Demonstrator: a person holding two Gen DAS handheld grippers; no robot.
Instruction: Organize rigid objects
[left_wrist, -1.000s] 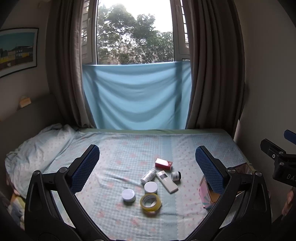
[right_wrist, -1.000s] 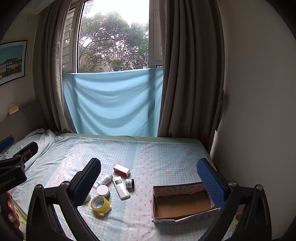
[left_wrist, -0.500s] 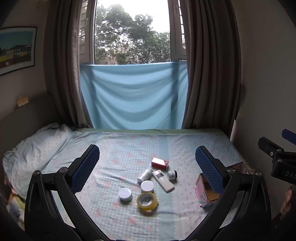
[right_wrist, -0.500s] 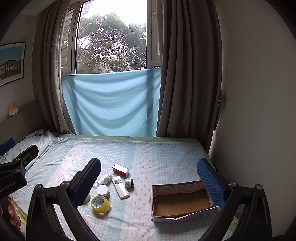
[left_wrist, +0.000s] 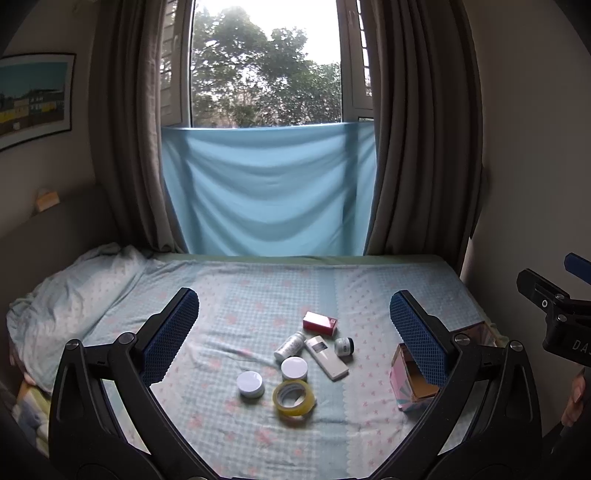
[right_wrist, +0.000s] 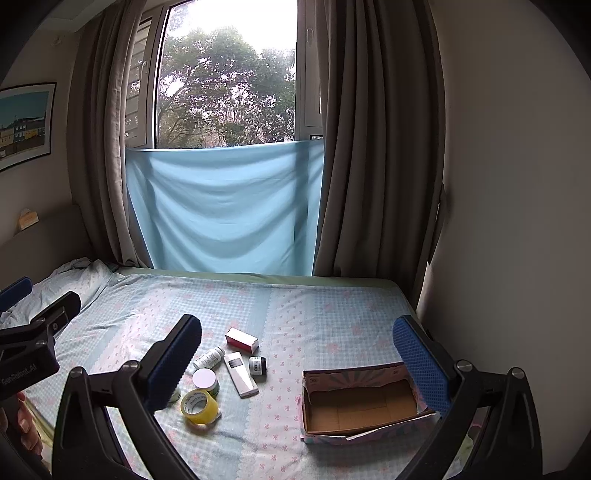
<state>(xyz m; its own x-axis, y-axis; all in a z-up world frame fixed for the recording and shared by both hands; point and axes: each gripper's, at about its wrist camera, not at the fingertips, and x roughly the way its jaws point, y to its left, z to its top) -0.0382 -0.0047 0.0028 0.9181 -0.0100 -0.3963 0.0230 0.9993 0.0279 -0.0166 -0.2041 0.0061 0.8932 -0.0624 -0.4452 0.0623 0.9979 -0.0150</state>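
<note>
A cluster of small items lies on the bed: a red-and-white box (left_wrist: 320, 323), a white bottle (left_wrist: 289, 346) on its side, a white remote (left_wrist: 326, 357), a small dark-lidded jar (left_wrist: 344, 346), two white-lidded jars (left_wrist: 294, 369) (left_wrist: 250, 384) and a yellow tape roll (left_wrist: 293, 398). An open, empty cardboard box (right_wrist: 360, 402) sits to their right. My left gripper (left_wrist: 293, 334) is open and empty, held above the cluster. My right gripper (right_wrist: 297, 360) is open and empty, between the cluster and the cardboard box. The same tape roll (right_wrist: 199, 406) shows in the right wrist view.
The bed (right_wrist: 314, 314) has a checked blue sheet. A bunched duvet (left_wrist: 74, 291) lies at its left. A blue cloth (left_wrist: 269, 192) hangs under the window between grey curtains. A wall (right_wrist: 517, 221) borders the bed on the right.
Both grippers have drifted slightly; the items sit a little lower and further left in the left wrist view. Nothing on the bed has moved and both grippers stay open.
</note>
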